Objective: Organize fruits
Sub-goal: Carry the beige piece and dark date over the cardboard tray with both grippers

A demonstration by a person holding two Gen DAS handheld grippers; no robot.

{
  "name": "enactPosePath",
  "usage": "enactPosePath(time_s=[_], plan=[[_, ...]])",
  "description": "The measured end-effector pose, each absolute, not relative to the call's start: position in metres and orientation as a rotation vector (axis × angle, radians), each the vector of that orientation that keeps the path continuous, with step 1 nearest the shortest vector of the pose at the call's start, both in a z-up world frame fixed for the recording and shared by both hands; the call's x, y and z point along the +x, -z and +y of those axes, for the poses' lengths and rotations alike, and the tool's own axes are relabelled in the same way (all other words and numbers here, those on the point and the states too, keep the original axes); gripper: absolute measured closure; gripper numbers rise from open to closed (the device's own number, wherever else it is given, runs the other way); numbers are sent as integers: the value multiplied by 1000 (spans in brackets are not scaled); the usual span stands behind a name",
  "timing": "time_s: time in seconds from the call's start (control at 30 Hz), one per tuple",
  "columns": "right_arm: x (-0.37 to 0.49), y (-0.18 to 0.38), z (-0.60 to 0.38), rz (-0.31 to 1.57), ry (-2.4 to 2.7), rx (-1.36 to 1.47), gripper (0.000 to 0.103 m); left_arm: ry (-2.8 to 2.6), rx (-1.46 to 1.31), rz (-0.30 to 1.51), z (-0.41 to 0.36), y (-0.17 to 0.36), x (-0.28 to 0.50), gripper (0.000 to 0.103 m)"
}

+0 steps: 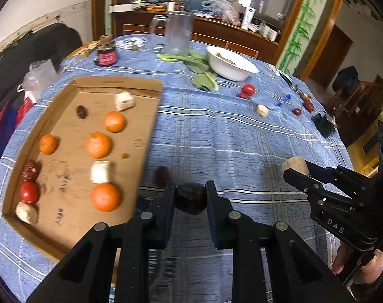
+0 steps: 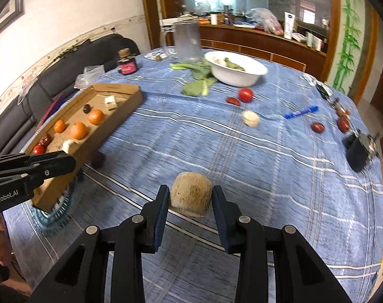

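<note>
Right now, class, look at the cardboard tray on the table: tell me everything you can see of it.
The cardboard tray is a shallow, open brown box with low folded walls and a stained floor. It lies flat on the blue checked tablecloth, at the table's left side. Inside, spaced apart, sit four oranges, pale cut chunks, a red tomato and dark reddish fruits. In the right wrist view the left hand-held gripper hides part of its near corner; neither view shows them touching.

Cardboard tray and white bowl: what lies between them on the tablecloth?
Left wrist view: between the cardboard tray and the white bowl lie only green leafy vegetables; otherwise bare blue tablecloth.
</note>
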State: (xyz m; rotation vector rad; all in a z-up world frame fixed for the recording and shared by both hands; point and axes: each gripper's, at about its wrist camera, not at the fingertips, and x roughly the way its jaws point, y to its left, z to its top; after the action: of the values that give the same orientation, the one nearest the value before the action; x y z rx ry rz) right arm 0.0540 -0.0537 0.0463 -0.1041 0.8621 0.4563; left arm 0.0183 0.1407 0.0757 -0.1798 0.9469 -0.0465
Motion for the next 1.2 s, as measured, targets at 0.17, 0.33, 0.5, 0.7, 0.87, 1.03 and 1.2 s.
enactPosePath(time_s=[0.17,0.33,0.5,0.7,0.87,1.03,1.2], plan=[[62,-51,-20,858,-504,-113,66,-15,-214,937,179,-79,14,80],[70,-58,14,844,-552,-129,66,-75,-238,930,213,-79,11,80],[81,-62,51,840,-603,-150,66,-132,-259,929,244,-76,9,80],[96,-65,89,834,-654,-165,66,-192,-270,941,273,-68,6,80],[110,-66,117,843,-698,-170,66,-231,-287,964,291,-56,6,80],[124,-65,149,837,-735,-198,66,-254,-293,980,300,-48,12,80],[142,-56,178,864,-783,-204,66,-269,-301,993,303,-40,22,80]])
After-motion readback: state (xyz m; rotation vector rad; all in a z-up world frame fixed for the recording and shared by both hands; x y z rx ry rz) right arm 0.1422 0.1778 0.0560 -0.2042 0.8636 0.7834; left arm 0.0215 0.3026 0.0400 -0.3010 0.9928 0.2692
